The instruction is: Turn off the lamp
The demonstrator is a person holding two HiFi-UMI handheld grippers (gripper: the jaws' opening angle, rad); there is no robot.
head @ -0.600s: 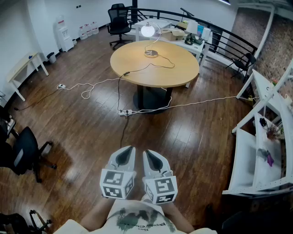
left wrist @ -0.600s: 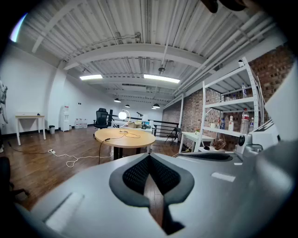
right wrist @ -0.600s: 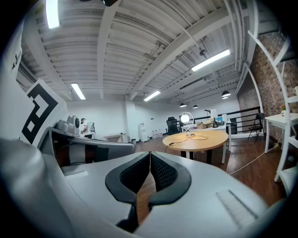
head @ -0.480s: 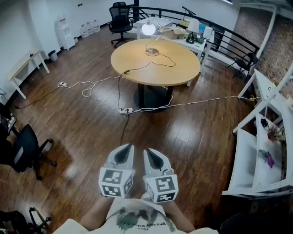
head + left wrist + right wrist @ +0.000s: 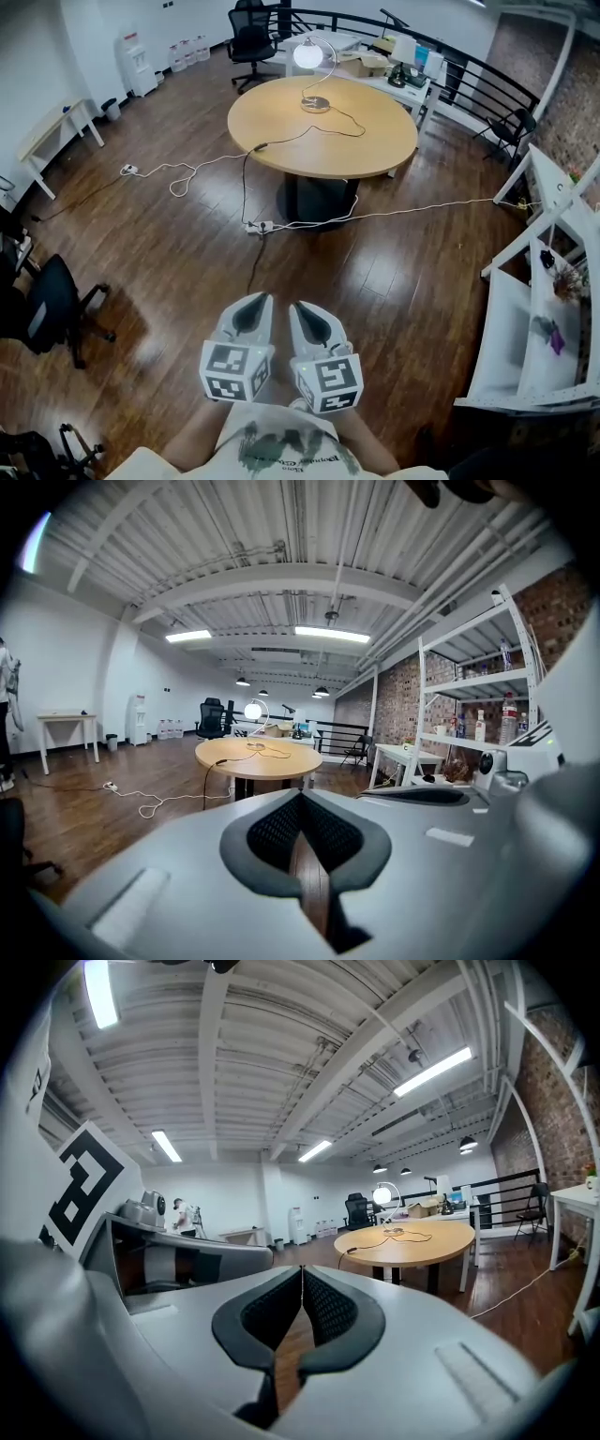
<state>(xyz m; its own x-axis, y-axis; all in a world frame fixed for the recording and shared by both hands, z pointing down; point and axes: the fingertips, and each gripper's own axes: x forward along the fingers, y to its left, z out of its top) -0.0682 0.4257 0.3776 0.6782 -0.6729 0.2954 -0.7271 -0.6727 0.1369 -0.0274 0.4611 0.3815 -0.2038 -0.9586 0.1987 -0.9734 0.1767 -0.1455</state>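
The lamp [image 5: 308, 56] glows on the far side of a round wooden table [image 5: 375, 141]; its globe is lit on a curved arm above a round metal base [image 5: 315, 104]. Its cord [image 5: 281, 140] trails over the tabletop and down to the floor. The lamp also shows small and far off in the left gripper view [image 5: 252, 711] and the right gripper view [image 5: 382, 1195]. My left gripper [image 5: 253, 310] and right gripper [image 5: 307, 316] are side by side close to my body, far from the table, both shut on nothing.
A power strip [image 5: 255, 228] and white cables [image 5: 178, 178] lie on the wooden floor before the table. Black office chairs [image 5: 47, 305] stand at left and at the back [image 5: 248, 33]. White shelving [image 5: 539, 309] is at right; a railing [image 5: 469, 66] runs behind the table.
The view has drifted slightly forward toward the table; the table and lamp sit a little lower in the head view. Both grippers stay shut and held together.
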